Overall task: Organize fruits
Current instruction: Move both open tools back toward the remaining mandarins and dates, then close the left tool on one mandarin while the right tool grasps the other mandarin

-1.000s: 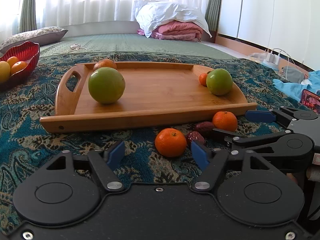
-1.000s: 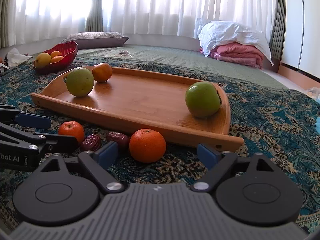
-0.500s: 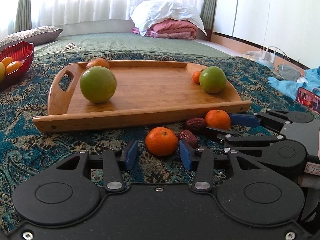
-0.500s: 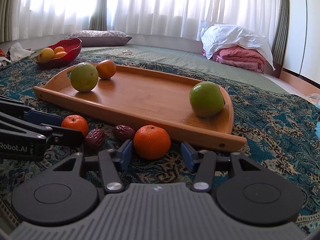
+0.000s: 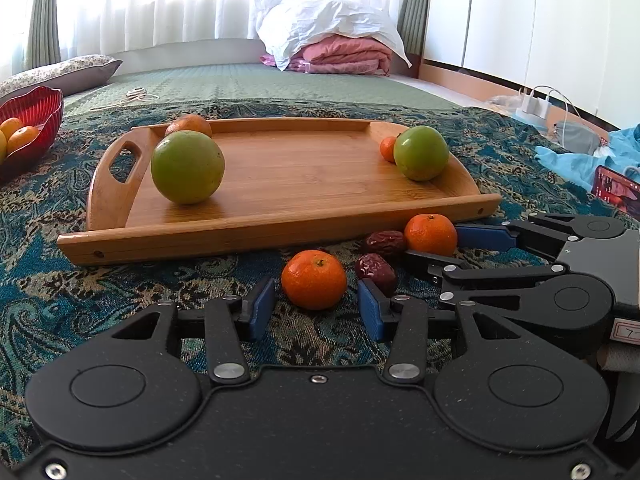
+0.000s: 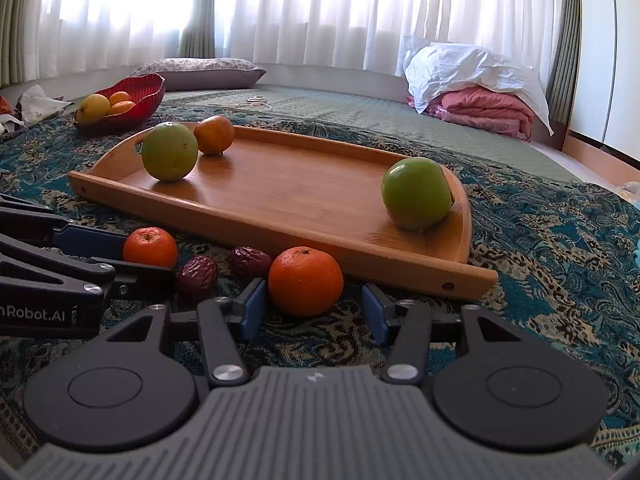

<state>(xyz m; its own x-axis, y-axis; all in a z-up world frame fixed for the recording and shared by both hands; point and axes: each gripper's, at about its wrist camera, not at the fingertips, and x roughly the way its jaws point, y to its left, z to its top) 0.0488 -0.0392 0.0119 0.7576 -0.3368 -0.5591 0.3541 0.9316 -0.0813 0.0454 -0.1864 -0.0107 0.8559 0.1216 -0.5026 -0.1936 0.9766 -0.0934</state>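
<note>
Seemingly, tangerine (image 5: 314,279) stem end upward

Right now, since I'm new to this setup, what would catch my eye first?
A wooden tray sits on the patterned cloth, with the left green fruit and the right green fruit at its ends. In front of it, the left gripper brackets the left tangerine and the right gripper the right tangerine. Both pairs of jaws have just been closing, with gaps showing.

small orange (image 5: 387,149) half behind green fruit (image 5: 420,153); red bowl (image 5: 30,120) cropped, perhaps holding citrus
</note>
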